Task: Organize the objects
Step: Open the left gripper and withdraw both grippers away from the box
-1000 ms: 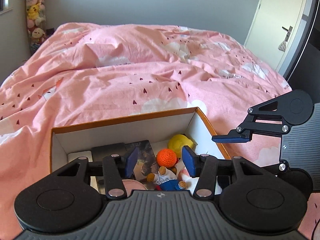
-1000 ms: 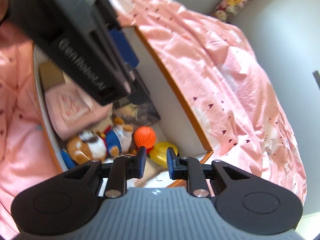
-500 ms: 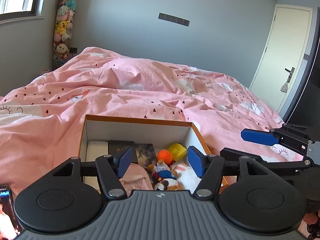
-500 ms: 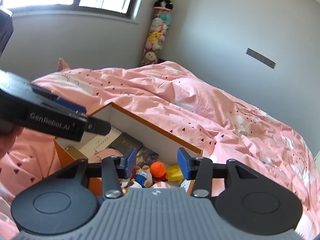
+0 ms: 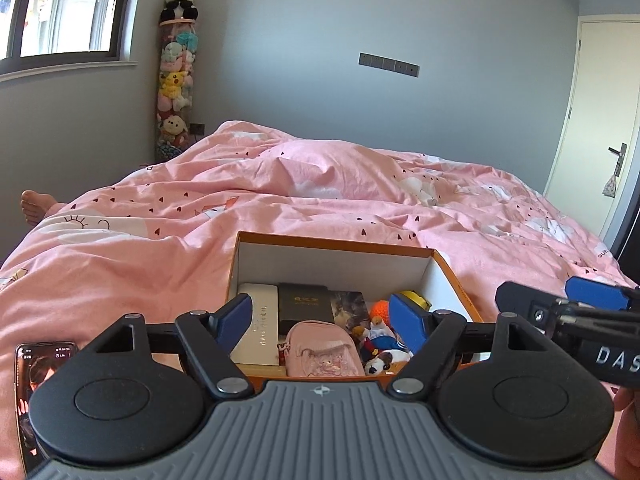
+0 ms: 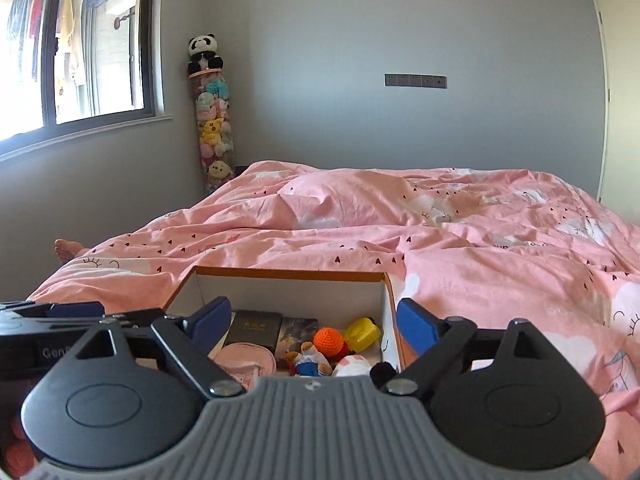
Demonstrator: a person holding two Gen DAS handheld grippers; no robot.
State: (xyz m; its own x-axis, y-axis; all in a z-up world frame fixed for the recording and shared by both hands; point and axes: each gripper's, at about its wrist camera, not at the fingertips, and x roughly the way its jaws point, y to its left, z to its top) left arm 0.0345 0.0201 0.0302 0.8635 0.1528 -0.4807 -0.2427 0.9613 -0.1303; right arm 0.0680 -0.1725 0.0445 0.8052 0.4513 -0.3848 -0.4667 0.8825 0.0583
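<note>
Both grippers, left (image 5: 322, 314) and right (image 6: 310, 320), have just been opening, empty, before the filled box (image 5: 340, 243) on the bed (image 5: 160, 248). Packing looks done; next likely withdrawal.

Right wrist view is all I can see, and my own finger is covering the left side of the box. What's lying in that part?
Observer: A white book, or a flat case, lies along the left wall of the box, right beside the dark book.
Operator: Anything on the bedding to the left of the box?
Observer: Yes, a phone with its screen lit lies on the pink duvet, at the near left.
Operator: Is the left gripper holding anything?
Observer: No. The left gripper has just been opening its jaws. They stand wide apart and grip nothing, with the box contents showing beyond them.
</note>
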